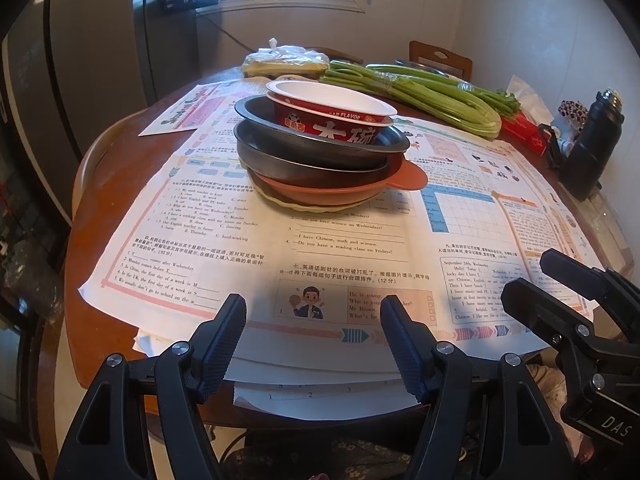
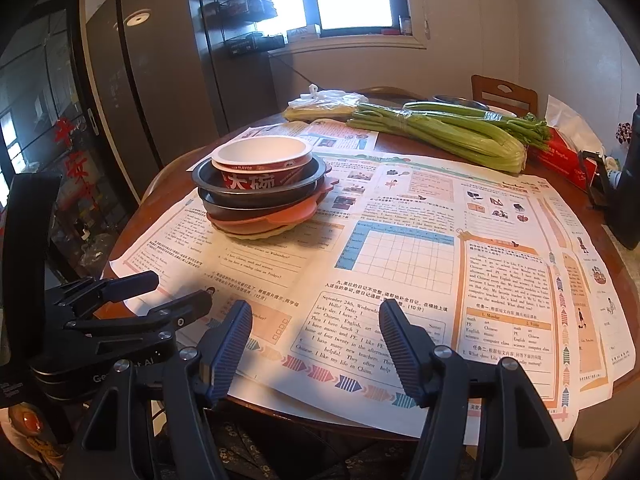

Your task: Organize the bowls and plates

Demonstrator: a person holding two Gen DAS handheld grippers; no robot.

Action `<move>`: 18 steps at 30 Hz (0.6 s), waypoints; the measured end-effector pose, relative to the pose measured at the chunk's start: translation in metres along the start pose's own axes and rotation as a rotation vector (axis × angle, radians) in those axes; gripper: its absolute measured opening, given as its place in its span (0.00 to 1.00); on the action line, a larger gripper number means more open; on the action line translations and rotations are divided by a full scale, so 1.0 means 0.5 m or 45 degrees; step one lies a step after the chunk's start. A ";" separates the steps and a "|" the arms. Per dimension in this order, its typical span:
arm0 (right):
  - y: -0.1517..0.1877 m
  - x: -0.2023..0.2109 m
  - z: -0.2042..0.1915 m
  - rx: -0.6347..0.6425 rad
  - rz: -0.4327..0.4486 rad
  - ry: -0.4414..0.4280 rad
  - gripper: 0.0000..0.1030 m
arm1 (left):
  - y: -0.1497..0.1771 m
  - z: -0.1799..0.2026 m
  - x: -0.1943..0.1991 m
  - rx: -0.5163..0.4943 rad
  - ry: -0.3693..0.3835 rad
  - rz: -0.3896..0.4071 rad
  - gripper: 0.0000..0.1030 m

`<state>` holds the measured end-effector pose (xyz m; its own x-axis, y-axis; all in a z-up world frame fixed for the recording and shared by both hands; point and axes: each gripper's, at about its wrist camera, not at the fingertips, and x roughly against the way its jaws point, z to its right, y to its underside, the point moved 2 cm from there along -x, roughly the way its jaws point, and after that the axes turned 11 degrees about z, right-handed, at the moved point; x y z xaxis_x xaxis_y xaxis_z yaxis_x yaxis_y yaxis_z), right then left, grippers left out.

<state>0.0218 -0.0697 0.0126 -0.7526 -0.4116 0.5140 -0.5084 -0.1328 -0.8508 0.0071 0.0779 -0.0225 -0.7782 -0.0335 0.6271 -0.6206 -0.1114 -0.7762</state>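
Stack of dishes on the round wooden table (image 1: 100,184), resting on printed worksheets (image 1: 224,236) that cover most of the tabletop. Top of stack: a red paper bowl (image 1: 332,110) with white interior and large white Chinese characters on its side, nothing visible inside; it sits nested in the upper dark metal pan (image 1: 320,136). Beneath this, a second dark metal pan (image 1: 304,162), then an orange plate (image 1: 332,192) with a rounded tab projecting toward the right, and at the bottom a pale yellow plate (image 1: 288,202) of which only the rim shows. The stack leans slightly, the layers being offset rather than concentric.

Left claw (image 1: 313,340): jaws spread wide, holding nothing, at the near table edge, well apart from the stack. Right claw (image 2: 315,342): jaws likewise wide and empty, over the worksheets near the table edge; it also appears at the right margin of the left wrist view.

Behind the stack: a bundle of celery (image 2: 440,136), a plastic bag (image 2: 324,106), a red tissue box (image 2: 568,160) and a black flask (image 1: 596,144)
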 end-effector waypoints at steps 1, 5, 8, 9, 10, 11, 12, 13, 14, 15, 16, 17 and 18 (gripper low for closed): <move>0.000 0.000 0.000 -0.001 0.000 0.001 0.64 | 0.001 0.001 0.000 -0.003 0.000 0.000 0.69; 0.000 0.001 0.000 0.001 -0.001 0.001 0.64 | 0.001 0.003 0.001 -0.006 0.000 -0.001 0.69; 0.001 0.001 0.000 -0.001 -0.004 0.000 0.64 | 0.002 0.003 0.001 -0.006 -0.004 -0.005 0.69; 0.001 0.001 0.000 -0.001 -0.003 0.002 0.64 | 0.002 0.002 0.000 -0.007 -0.003 -0.008 0.69; 0.001 0.000 0.000 -0.001 -0.004 0.002 0.64 | 0.002 0.002 0.000 -0.005 -0.002 -0.008 0.69; 0.001 0.000 0.000 -0.001 -0.005 0.002 0.64 | 0.002 0.002 -0.001 -0.005 -0.003 -0.009 0.69; 0.001 0.000 0.000 -0.003 -0.005 0.002 0.64 | 0.002 0.002 -0.001 -0.006 -0.003 -0.008 0.69; 0.001 0.000 0.001 -0.003 -0.005 0.003 0.64 | 0.002 0.002 -0.001 -0.005 -0.003 -0.008 0.69; 0.000 0.000 0.001 -0.003 -0.007 0.001 0.64 | 0.002 0.002 -0.001 -0.006 -0.003 -0.008 0.69; 0.000 -0.001 0.001 -0.003 -0.007 0.001 0.64 | 0.002 0.002 -0.002 -0.006 -0.003 -0.009 0.69; 0.001 -0.001 0.001 -0.004 -0.009 0.000 0.64 | 0.002 0.003 -0.002 -0.006 -0.004 -0.009 0.69; 0.001 -0.002 0.001 -0.004 -0.011 -0.002 0.64 | 0.002 0.003 -0.002 -0.008 -0.006 -0.012 0.69; 0.001 -0.003 0.002 -0.005 -0.012 0.000 0.64 | 0.002 0.002 -0.002 -0.008 -0.006 -0.014 0.69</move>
<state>0.0230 -0.0701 0.0115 -0.7475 -0.4106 0.5221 -0.5175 -0.1329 -0.8453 0.0075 0.0767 -0.0240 -0.7706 -0.0373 0.6362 -0.6301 -0.1051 -0.7694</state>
